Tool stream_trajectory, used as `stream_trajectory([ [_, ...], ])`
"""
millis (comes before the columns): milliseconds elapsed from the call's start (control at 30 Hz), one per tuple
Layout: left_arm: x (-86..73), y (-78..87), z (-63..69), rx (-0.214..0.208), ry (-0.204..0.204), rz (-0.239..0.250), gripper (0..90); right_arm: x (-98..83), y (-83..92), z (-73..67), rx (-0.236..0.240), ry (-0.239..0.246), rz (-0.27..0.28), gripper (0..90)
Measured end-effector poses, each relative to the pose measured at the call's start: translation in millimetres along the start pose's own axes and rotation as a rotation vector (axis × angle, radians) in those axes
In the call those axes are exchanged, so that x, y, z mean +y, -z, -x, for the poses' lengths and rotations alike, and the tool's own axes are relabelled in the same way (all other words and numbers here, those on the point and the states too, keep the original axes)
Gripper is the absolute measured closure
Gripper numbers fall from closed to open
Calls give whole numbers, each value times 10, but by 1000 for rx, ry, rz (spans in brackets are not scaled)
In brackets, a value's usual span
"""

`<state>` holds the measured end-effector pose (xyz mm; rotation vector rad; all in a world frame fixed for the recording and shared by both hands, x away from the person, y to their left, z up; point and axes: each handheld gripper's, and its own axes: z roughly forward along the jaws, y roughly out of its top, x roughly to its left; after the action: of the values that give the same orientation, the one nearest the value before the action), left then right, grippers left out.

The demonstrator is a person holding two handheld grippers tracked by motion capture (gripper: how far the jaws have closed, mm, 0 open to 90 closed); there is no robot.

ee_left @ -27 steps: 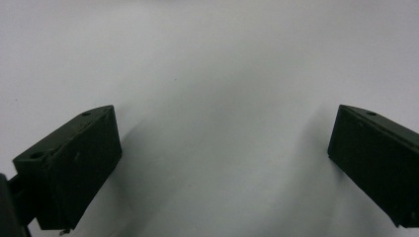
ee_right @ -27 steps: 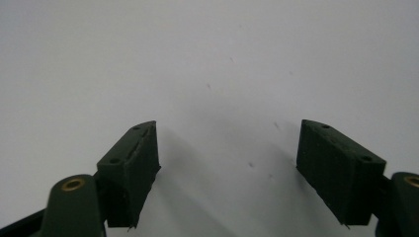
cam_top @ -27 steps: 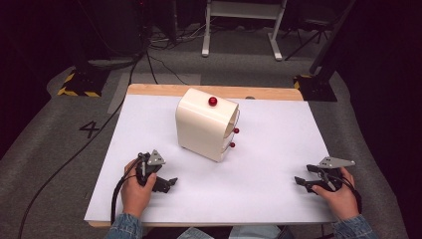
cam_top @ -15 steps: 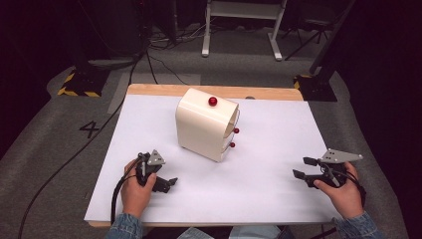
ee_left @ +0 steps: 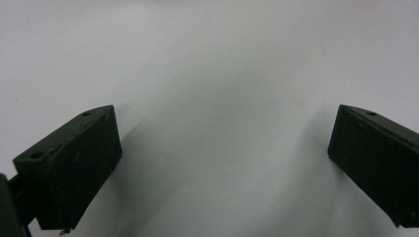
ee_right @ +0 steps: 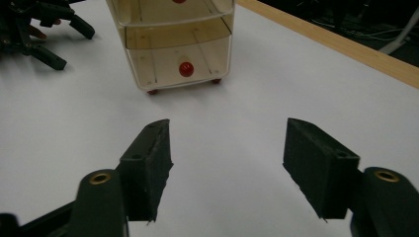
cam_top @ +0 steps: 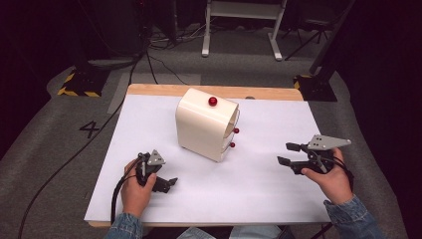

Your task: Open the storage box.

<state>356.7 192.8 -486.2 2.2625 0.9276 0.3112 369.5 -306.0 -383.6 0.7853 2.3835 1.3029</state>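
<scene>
A white surface (cam_top: pixel 278 199) with a wooden far edge (cam_top: pixel 268 92) lies under the left claw (cam_top: pixel 169 183) and the right claw (cam_top: pixel 287 154). Left of the left claw, a white "4" (cam_top: pixel 89 129) marks the grey carpet floor (cam_top: pixel 45 164). Far beyond that claw are a yellow-and-black striped base (cam_top: pixel 79 85), black cables (cam_top: pixel 149 55) and a white stand (cam_top: pixel 244 30).

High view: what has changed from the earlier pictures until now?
The right gripper lifted off the table and moved slightly toward the small drawer cabinet, jaws open, holding nothing. The left gripper and the cabinet stayed in place.
</scene>
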Motion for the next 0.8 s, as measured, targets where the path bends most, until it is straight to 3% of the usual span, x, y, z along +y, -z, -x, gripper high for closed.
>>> stream_trajectory([
  [100, -1, 0, 2, 2, 0, 1, 0, 57, -65, -8, 21, 17, -20, 436],
  [433, 5, 1, 0, 0, 1, -5, 0, 224, -371, -49, 68, 46, 17, 514],
  [800, 9, 3, -4, 1, -5, -8, 0, 292, -778, -8, 57, 94, 19, 554],
])
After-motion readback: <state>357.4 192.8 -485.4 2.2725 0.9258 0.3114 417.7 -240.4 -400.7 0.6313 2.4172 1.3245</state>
